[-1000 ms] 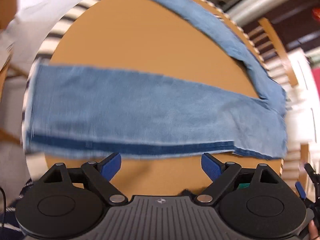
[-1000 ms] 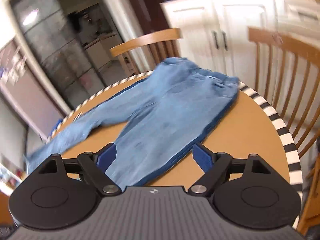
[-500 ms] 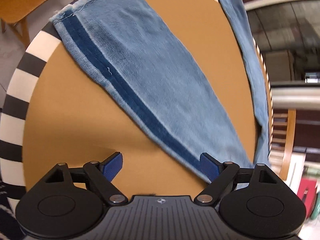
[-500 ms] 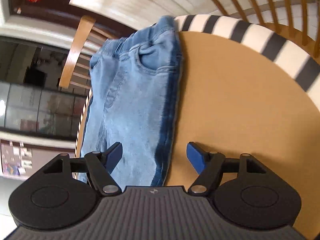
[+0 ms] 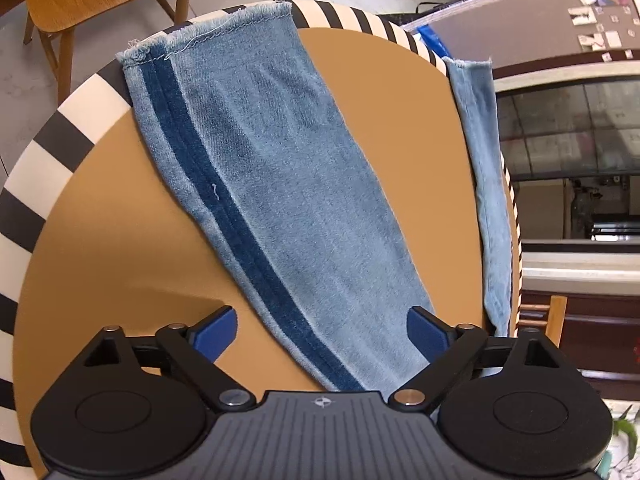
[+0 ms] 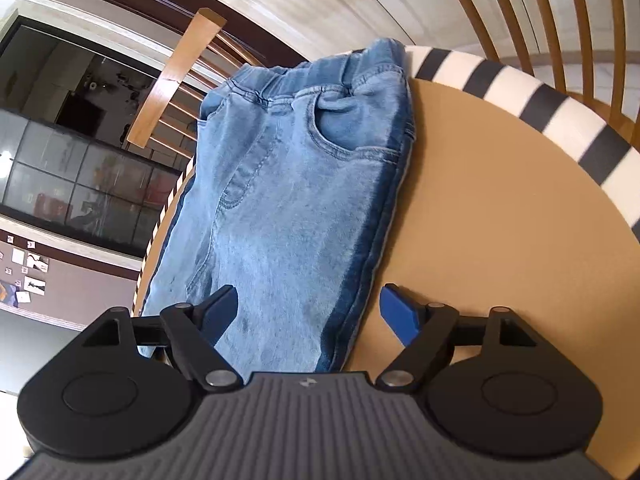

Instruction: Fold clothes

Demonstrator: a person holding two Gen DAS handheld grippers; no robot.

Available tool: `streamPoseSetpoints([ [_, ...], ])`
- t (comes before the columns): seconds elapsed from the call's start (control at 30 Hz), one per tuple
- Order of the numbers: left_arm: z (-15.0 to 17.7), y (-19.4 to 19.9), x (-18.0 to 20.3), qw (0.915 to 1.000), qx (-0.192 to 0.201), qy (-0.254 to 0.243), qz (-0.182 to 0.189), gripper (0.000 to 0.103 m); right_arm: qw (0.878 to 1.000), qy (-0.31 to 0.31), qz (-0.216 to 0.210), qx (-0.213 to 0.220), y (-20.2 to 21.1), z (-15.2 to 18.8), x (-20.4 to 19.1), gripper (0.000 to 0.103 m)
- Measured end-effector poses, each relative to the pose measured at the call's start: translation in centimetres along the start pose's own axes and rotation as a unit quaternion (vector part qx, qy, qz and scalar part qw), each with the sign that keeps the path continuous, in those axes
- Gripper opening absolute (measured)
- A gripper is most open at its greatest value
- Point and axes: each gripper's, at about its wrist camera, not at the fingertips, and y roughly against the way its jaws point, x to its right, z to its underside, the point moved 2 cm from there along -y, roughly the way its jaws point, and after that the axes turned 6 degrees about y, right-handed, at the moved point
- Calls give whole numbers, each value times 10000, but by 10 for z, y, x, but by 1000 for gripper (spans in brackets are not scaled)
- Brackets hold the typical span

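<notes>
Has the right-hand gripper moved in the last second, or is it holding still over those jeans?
Yes. The right gripper has come down and in toward the table; the jeans waistband looks nearer. Its jaws are opening, pressing nothing.

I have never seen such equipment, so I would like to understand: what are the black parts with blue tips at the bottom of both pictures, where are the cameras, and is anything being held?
Each picture comes from a camera on a hand-held gripper, looking forward along its two blue-tipped fingers. A person carries one in each hand. The left gripper looks at a leg of the jeans, spread on a round table with a striped rim. The right gripper looks at the jeans' waistband end. Both have their jaws opening; denim lies between the fingers, but the pads do not press on it. Nothing is held.
</notes>
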Motion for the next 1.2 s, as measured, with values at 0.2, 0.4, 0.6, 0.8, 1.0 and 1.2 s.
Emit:
streamPoseSetpoints([
  [0.2,-13,0,-4,9992,200,162,322,86,9999,20,-102,0,-1,-5,2,85],
  [0.4,-23,6,-10,9990,139,217,364,80,9998,119,-170,-64,-3,-6,1,86],
  [0.6,-29,19,-9,9988,294,30,383,80,9975,-318,-591,218,-5,-7,14,86],
  [0.8,-30,15,-7,9985,195,68,517,79,9965,317,-654,-405,-11,3,-6,85],
  [1.0,-25,12,-6,9982,135,-70,583,78,9968,-14,-790,-78,-11,3,-1,87],
  [1.2,-39,10,-7,9967,297,178,740,73,9938,-503,-982,153,-11,-2,16,81],
])
